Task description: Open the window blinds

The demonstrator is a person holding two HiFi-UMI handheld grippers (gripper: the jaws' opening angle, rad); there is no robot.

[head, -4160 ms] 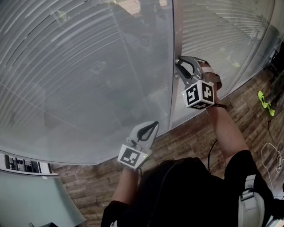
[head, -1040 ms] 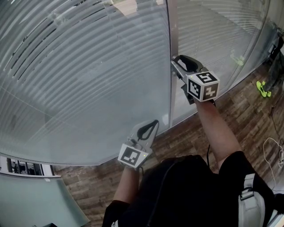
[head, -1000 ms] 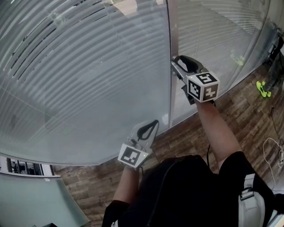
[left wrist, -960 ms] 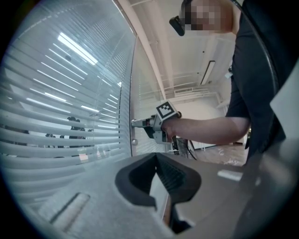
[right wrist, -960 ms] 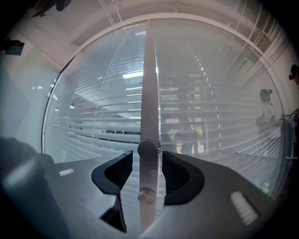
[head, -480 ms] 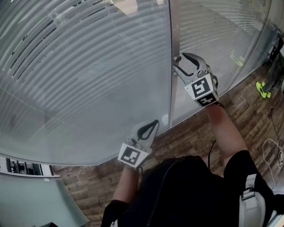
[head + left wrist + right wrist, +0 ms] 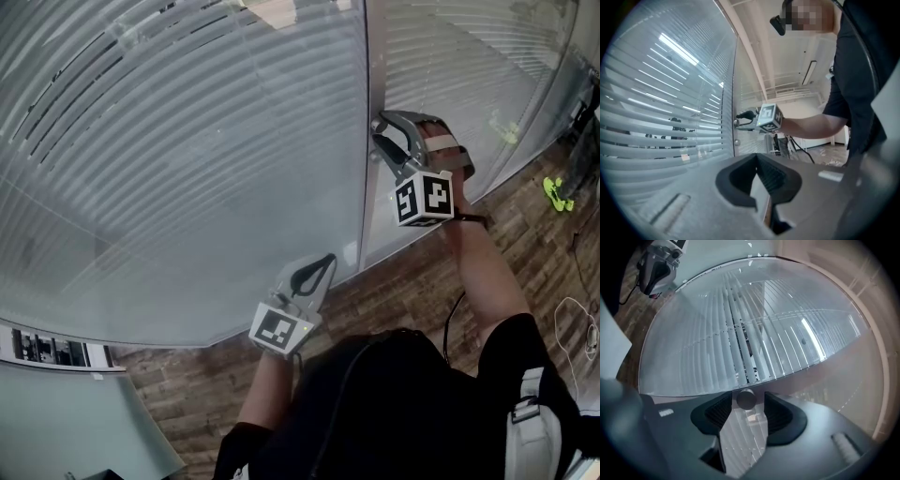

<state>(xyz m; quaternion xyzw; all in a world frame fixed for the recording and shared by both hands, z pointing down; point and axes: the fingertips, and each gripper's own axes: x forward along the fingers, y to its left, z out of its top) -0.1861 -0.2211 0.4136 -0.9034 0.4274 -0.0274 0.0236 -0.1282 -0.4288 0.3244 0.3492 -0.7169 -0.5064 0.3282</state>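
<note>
White slatted blinds (image 7: 187, 141) hang behind a curved glass wall, their slats tilted so that dark gaps show at the upper left. A small round knob (image 7: 746, 399) sticks out of the metal post (image 7: 366, 75) between the two panes. My right gripper (image 7: 379, 133) is level at that post. Its jaws have just been opening, and they stand open with the knob between the pads (image 7: 777, 412), a narrow gap on each side. My left gripper (image 7: 323, 265) hangs lower near the glass, shut on nothing. The left gripper view shows the right gripper (image 7: 740, 119) at the post.
A second glass pane with blinds (image 7: 450, 66) runs on to the right of the post. Wood-pattern floor (image 7: 394, 281) lies at the foot of the glass. A green object (image 7: 560, 199) and loose cables (image 7: 577, 328) lie on the floor at the right.
The right gripper has rolled about its own axis at the knob, turning its marker cube, and its jaws have spread. Compared with four seconds ago, the slats show more dark gaps. The left gripper has stayed still.
</note>
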